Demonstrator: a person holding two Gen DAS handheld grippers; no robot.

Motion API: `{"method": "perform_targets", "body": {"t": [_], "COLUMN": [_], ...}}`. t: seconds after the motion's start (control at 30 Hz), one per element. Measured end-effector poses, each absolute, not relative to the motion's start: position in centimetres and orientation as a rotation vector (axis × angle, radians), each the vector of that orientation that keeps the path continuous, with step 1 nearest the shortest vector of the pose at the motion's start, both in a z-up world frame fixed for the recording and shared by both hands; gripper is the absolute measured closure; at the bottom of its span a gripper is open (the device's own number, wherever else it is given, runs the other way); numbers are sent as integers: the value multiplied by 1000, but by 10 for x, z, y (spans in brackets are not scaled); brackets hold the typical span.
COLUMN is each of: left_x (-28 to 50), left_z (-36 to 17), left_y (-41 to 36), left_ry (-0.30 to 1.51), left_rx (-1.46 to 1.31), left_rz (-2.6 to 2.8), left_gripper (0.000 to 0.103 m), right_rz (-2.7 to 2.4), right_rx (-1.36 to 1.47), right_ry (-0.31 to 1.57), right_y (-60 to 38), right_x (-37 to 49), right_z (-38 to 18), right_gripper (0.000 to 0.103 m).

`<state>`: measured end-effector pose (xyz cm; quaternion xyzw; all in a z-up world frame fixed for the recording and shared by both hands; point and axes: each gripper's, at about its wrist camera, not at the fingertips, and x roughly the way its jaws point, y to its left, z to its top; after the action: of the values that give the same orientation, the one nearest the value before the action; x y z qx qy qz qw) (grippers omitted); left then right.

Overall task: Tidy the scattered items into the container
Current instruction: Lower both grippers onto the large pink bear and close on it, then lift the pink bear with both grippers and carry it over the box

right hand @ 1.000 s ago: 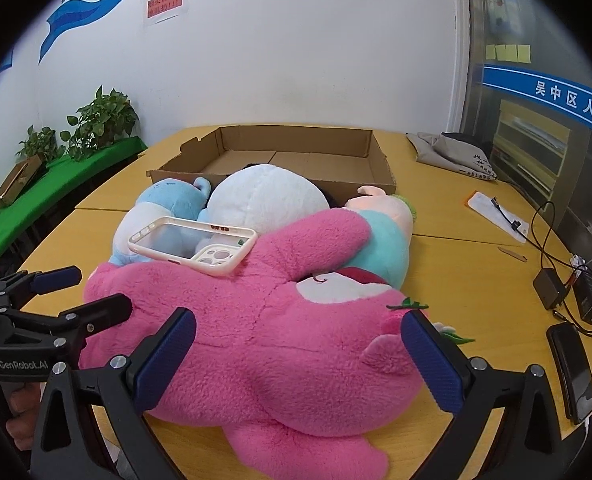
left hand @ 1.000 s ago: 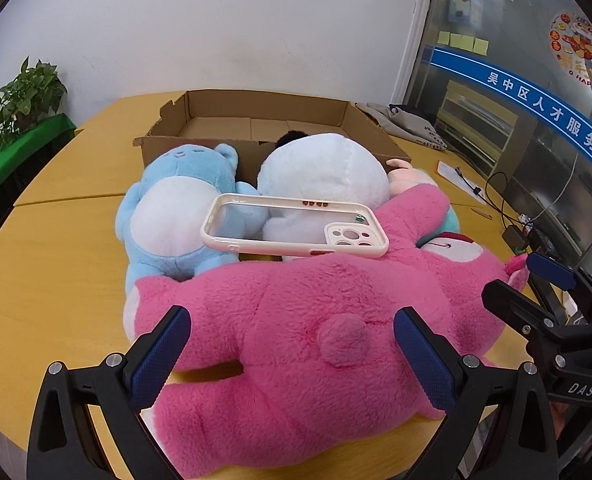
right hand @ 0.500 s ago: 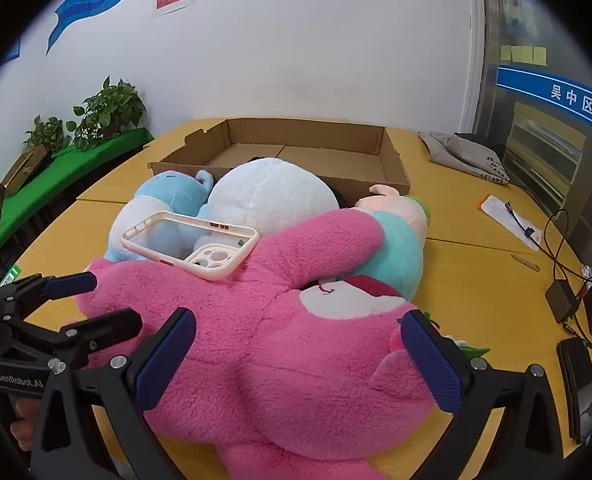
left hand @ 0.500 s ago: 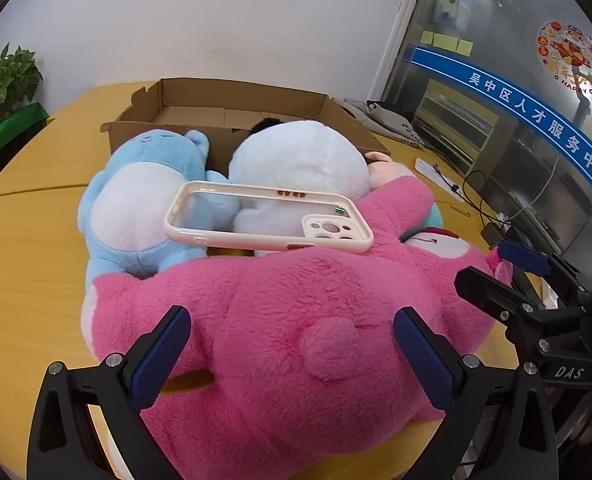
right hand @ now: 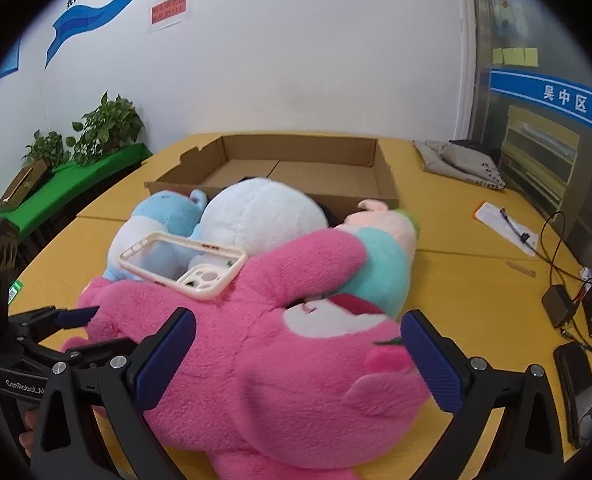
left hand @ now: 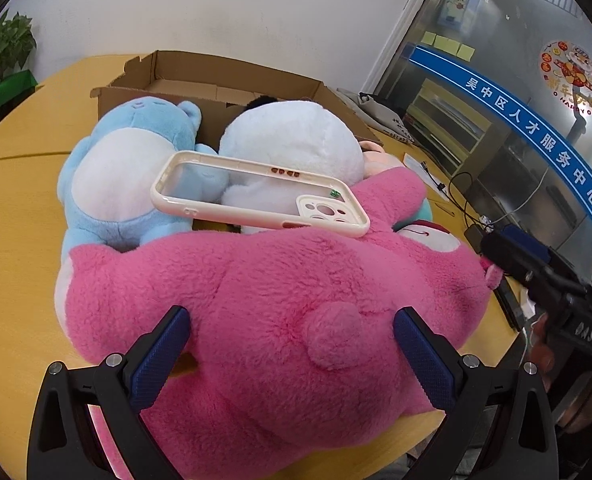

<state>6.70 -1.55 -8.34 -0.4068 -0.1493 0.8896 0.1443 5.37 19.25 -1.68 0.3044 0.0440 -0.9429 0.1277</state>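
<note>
A big pink plush bear point(left hand: 280, 304) point(right hand: 280, 364) lies on the yellow table. A cream phone case point(left hand: 256, 194) point(right hand: 182, 266) rests on top of it and of a blue plush point(left hand: 124, 168) point(right hand: 164, 216) and a white plush point(left hand: 296, 140) point(right hand: 262, 216). A teal and peach plush point(right hand: 383, 256) lies under the bear's arm. An open, shallow cardboard box point(left hand: 216, 80) point(right hand: 296, 168) stands behind them. My left gripper point(left hand: 292, 356) is open, straddling the bear's rear by its tail. My right gripper point(right hand: 296, 354) is open, straddling the bear's head end.
Grey cloth bag point(right hand: 459, 164), a paper sheet point(right hand: 503, 228), cables, an adapter point(right hand: 557, 306) and a dark phone point(right hand: 575, 392) lie at the table's right. Potted plants point(right hand: 104, 128) on a green shelf stand at the left, beyond the table.
Both grippers have moved forward and down onto the pink bear, which now fills more of each view. Jaws stay open. The toys and phone case have not moved.
</note>
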Motion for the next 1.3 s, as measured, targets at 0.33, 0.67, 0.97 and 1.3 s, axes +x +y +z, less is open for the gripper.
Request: {"method": "perform_targets", "body": {"t": [0.33, 0.67, 0.97, 1.3], "left_x": [64, 65, 94, 143], "left_z": [-94, -99, -79, -15], "left_y": [-13, -32, -31, -40], "left_ry": [-432, -546, -485, -398], "left_rx": [-1191, -1194, -1113, -951], "left_rz": [2535, 2457, 2508, 2562], "left_gripper": [0, 40, 54, 55], "right_rz": [-2666, -2421, -2504, -2514], "right_rx": [1110, 1141, 1014, 840], "right_ry": [-88, -335, -251, -254], "right_y": [267, 257, 241, 234], "right_x": [21, 5, 48, 93], "right_z": [-60, -111, -86, -26], "right_gripper": [1, 13, 37, 37]}}
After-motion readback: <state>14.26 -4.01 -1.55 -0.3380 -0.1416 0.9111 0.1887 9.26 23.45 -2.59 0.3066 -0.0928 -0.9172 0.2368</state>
